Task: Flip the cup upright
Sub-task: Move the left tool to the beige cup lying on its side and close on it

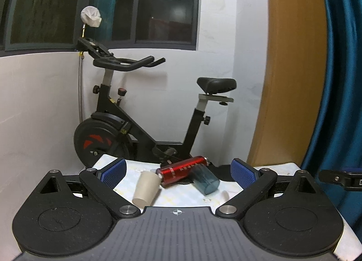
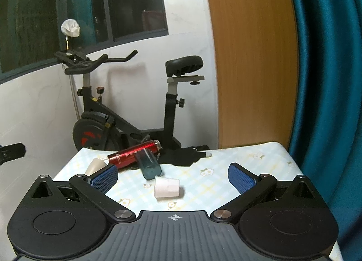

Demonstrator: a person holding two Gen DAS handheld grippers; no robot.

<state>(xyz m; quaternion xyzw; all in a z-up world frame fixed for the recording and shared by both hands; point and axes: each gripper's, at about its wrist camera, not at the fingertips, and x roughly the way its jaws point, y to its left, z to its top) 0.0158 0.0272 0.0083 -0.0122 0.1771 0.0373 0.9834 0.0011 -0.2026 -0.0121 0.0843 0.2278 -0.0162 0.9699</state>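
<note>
Left gripper (image 1: 178, 171): jaws spread wide, nothing between the ribbed blue pads (image 1: 114, 171). Right gripper (image 2: 173, 176): likewise wide open, holding nothing.

Small white paper cup (image 2: 167, 187) lies on its side straight ahead of the right gripper, between its fingers but touching neither, mouth toward the left finger. Beige tapered paper cup (image 1: 146, 189) also lies on its side, just ahead of the left gripper's left finger, wide mouth toward the camera.

Red metallic cylindrical bottle (image 1: 183, 171) lies beyond the beige cup, touching it; glossy ridged body, white lettering along its side too small to read. Translucent teal plastic tumbler (image 1: 207, 180) lies tipped against the bottle, ahead of centre.

Black fabric glove (image 2: 185, 155) lies crumpled farther out, white fingertip showing. All rest on a table with a pale checked, flower-printed cloth (image 2: 248, 163). Black exercise bike (image 2: 126, 111) stands beyond the table edge.
</note>
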